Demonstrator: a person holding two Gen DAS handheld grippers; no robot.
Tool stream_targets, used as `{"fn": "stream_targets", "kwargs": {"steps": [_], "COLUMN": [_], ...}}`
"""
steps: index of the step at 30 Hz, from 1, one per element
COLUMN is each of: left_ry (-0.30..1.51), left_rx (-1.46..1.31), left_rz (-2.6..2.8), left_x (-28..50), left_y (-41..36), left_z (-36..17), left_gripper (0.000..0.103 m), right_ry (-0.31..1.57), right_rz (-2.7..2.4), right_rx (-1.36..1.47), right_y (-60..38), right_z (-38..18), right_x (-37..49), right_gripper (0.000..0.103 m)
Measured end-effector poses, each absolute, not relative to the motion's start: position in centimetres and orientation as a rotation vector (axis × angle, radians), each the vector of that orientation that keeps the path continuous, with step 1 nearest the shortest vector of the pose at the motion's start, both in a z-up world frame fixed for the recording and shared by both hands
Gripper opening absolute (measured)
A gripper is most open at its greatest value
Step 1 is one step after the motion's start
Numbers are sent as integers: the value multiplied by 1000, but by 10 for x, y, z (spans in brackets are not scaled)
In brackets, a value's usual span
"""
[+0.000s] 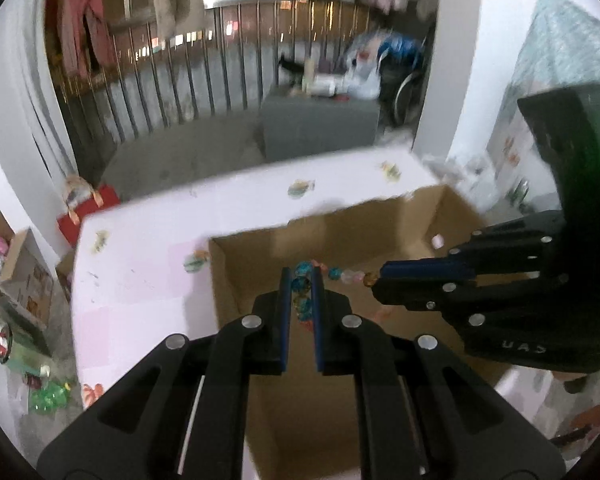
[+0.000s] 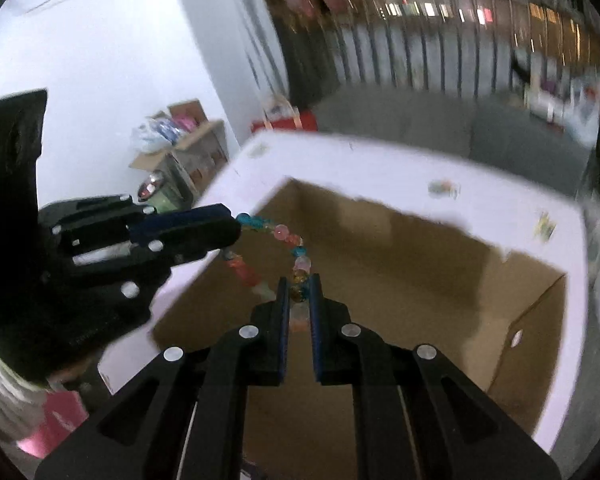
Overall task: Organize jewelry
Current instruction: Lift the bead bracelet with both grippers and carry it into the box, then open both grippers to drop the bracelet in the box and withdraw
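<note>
Pinching one bead string [image 2: 288, 240] between them over the open box [image 1: 432, 216], both nearly closed grippers, left [image 1: 302, 292] and right [image 2: 300, 292], could snap it by pulling apart.

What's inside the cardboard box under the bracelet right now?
The cardboard box shows only bare brown floor and walls. The beaded bracelet hangs above it, pinched by the left gripper and right gripper. The near part of the floor is hidden behind the grippers.
</note>
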State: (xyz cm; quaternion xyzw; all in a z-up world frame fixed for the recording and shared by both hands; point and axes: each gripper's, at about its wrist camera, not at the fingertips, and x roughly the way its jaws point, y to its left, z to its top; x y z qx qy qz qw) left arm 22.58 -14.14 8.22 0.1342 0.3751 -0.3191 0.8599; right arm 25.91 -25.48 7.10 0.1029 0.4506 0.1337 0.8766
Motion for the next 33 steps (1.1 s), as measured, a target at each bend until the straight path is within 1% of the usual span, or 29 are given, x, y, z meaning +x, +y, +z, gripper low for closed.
{"fn": "stream_targets", "kwargs": {"steps": [5, 8, 10, 11, 13, 16, 19, 20, 21, 22, 23, 26, 29, 33], "left_ry": [951, 1011, 1019, 1016, 996, 937, 885, 853, 827, 787, 760, 695, 645, 658], "left_rx": [329, 351, 360, 362, 354, 325, 275, 250, 238, 223, 211, 164, 134, 105], "left_rz": [-624, -599, -589, -590, -590, -594, -601, -604, -604, -609, -614, -630, -636, -673], "left_x": [275, 283, 286, 283, 274, 262, 248, 237, 228, 212, 200, 156, 109, 56], "left_y": [-162, -163, -164, -164, -159, -151, -135, -124, -117, -105, -95, -61, -31, -12], "left_z": [42, 28, 26, 24, 25, 34, 52, 60, 68, 76, 81, 90, 86, 63], "left_gripper": [8, 9, 10, 15, 23, 24, 25, 27, 28, 32, 35, 37, 37, 40], "right_ry": [1099, 1146, 1170, 1175, 1169, 1123, 1028, 966, 918, 867, 803, 673, 593, 589], "right_rz": [282, 278, 261, 264, 250, 231, 218, 213, 214, 212, 203, 212, 210, 173], "right_rx": [318, 335, 351, 354, 346, 333, 313, 302, 291, 276, 255, 212, 173, 140], "right_y": [-272, -272, -275, -276, -273, -277, -284, -286, -288, -289, -291, -293, -291, -277], "right_z": [28, 8, -2, -5, -7, 3, 33, 48, 59, 70, 84, 105, 106, 79], "right_x": [311, 322, 329, 330, 330, 322, 291, 272, 255, 237, 210, 139, 72, 16], "right_gripper": [10, 10, 11, 11, 12, 17, 19, 19, 19, 21, 21, 23, 26, 32]}}
